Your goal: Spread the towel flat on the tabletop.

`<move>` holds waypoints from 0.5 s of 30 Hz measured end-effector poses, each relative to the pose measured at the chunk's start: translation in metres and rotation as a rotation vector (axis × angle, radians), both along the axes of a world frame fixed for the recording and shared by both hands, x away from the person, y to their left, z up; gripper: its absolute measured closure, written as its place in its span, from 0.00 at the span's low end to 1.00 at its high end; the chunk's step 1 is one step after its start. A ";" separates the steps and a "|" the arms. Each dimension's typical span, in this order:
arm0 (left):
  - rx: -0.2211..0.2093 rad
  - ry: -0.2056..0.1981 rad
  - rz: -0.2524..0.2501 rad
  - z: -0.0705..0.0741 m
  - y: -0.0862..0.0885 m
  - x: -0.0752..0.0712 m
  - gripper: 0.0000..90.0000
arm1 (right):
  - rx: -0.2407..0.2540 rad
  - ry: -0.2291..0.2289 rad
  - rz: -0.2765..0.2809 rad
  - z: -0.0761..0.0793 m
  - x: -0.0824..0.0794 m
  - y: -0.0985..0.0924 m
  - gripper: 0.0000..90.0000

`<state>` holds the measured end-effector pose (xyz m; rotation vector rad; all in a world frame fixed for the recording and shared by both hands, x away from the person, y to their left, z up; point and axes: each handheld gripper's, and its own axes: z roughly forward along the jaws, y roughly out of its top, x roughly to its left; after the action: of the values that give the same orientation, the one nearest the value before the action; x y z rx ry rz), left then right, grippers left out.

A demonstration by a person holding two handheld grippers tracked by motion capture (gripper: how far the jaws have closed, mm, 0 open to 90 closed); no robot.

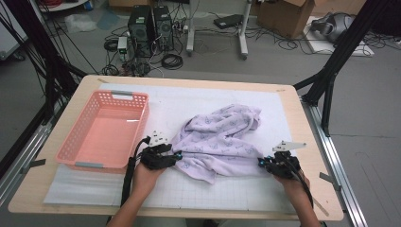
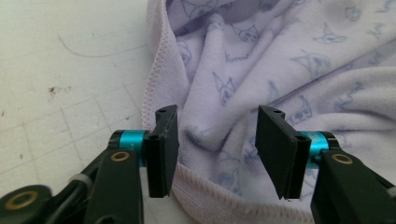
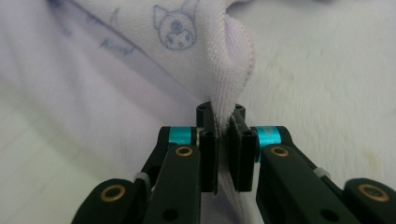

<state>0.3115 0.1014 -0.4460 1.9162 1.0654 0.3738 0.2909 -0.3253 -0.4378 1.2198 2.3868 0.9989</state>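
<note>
Now: my right gripper [image 3: 223, 122] is clamped on a hemmed edge of the lilac printed cloth [image 1: 222, 142]. My left gripper [image 2: 217, 140] stands apart, its jaws straddling folds beside the hem, pads not pressing. The cloth lies bunched on the table [image 1: 293, 113] between both grippers, spreading ahead of them. Count: one cloth, one pink basket [image 1: 75, 142] left of my left gripper, two grippers.
</note>
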 end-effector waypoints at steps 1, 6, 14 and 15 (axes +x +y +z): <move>-0.003 0.002 0.000 0.000 0.001 0.000 0.51 | -0.007 0.008 0.010 0.001 -0.007 -0.003 0.94; -0.016 0.018 -0.018 -0.003 -0.001 -0.001 0.48 | -0.007 0.059 0.080 0.005 -0.043 -0.024 0.93; 0.004 0.029 -0.039 -0.005 -0.011 -0.001 0.49 | 0.142 -0.068 -0.022 0.033 -0.045 -0.035 0.66; 0.017 0.022 -0.028 -0.005 -0.012 -0.001 0.51 | 0.151 -0.086 -0.041 0.036 -0.040 -0.032 0.65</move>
<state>0.3100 0.0890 -0.4512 1.9524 1.0522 0.3475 0.2512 -0.3573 -0.4018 1.2445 2.2460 1.2125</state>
